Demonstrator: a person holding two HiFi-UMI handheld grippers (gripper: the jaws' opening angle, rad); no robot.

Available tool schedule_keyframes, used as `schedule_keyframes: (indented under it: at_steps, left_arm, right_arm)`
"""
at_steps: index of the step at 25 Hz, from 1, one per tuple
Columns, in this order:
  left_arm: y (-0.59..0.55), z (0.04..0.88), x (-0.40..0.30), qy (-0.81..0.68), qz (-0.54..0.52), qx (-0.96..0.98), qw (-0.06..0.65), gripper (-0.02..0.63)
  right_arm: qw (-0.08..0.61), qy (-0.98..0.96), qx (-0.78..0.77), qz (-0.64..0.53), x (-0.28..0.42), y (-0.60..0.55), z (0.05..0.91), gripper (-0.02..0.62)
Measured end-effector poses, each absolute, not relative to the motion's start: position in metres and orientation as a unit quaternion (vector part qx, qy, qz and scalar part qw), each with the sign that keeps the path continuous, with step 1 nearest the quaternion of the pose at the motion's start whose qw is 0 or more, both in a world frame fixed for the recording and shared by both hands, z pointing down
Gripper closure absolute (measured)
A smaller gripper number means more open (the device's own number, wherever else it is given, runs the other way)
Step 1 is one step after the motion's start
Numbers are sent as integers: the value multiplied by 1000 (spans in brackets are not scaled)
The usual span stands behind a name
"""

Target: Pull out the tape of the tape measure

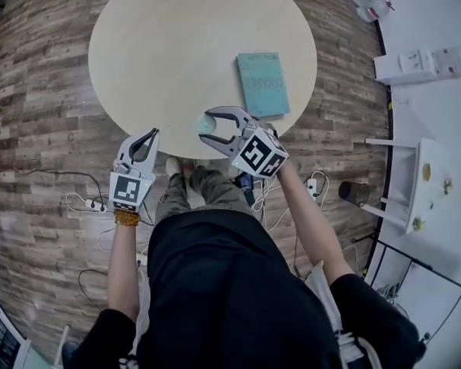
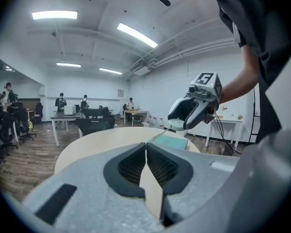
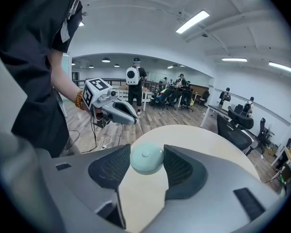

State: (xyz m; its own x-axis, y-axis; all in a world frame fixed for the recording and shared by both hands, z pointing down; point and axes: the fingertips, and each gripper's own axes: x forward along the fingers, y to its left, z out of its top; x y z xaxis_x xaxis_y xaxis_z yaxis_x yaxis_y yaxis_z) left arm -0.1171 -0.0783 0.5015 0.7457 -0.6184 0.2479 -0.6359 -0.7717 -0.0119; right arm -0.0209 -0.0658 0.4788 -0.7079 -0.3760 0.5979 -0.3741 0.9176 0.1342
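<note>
Mint-green tape measure sits clamped in my right claw over the near edge of the table, my left claw shut and empty near on its left, so the tape likely pulls leftward, tab not made out.

Only a teal book interrupts the round table's bare top.
</note>
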Motion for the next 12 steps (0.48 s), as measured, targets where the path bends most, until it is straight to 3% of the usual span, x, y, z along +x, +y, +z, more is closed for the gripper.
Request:
schedule_keyframes:
  at_steps: [12]
  left_arm:
    - [-91,527,-102,-303,141,941,41,584]
  right_arm:
    - [340,-906,254,-5,19,-79,497,380]
